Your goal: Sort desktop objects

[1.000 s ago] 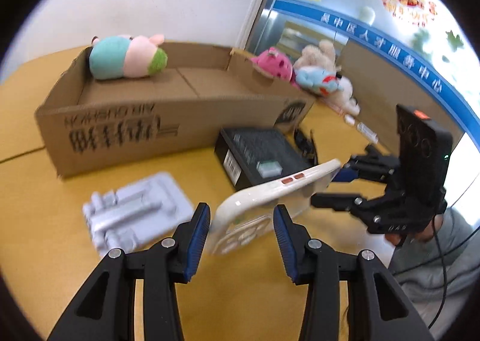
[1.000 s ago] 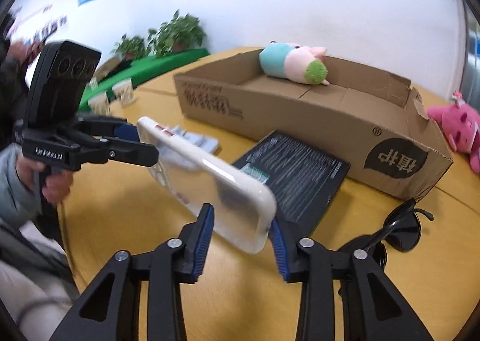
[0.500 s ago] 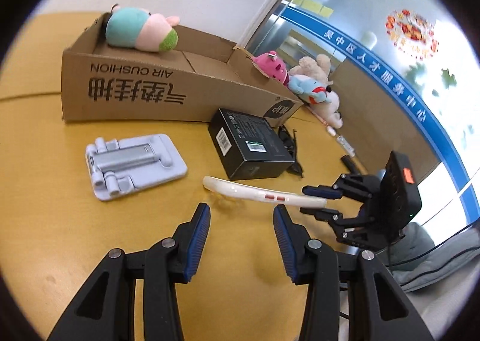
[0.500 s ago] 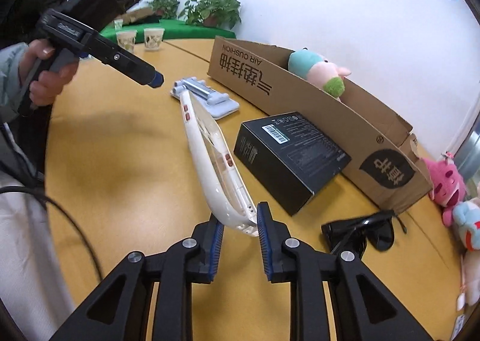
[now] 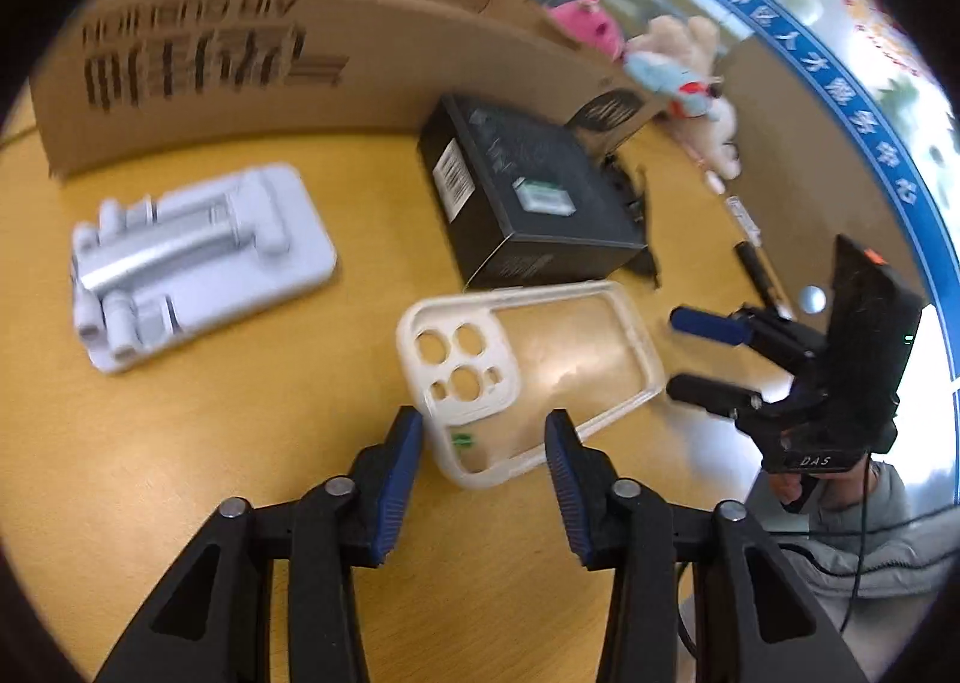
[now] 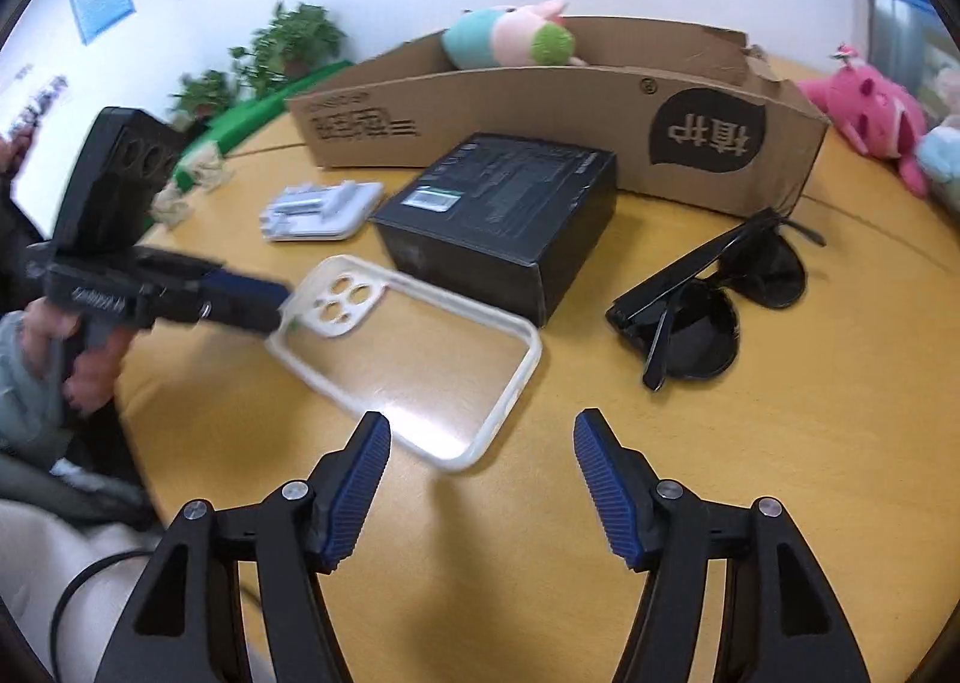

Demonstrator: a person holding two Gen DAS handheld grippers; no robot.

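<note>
Your right gripper (image 6: 480,479) is opening off the phone case (image 6: 414,359), flat beside the black box (image 6: 504,221), while your left gripper (image 5: 483,479) is closing around its end, not yet pinching, ready to sort it.

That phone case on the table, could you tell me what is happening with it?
A person holding a gripper in each hand is sorting desk items. The phone case lies flat on the table beside the black box. The right gripper is opening, its jaws clear of the case. The left gripper is closing around the case's camera end, pads not yet pressing. The cardboard box holds only a plush toy.
</note>
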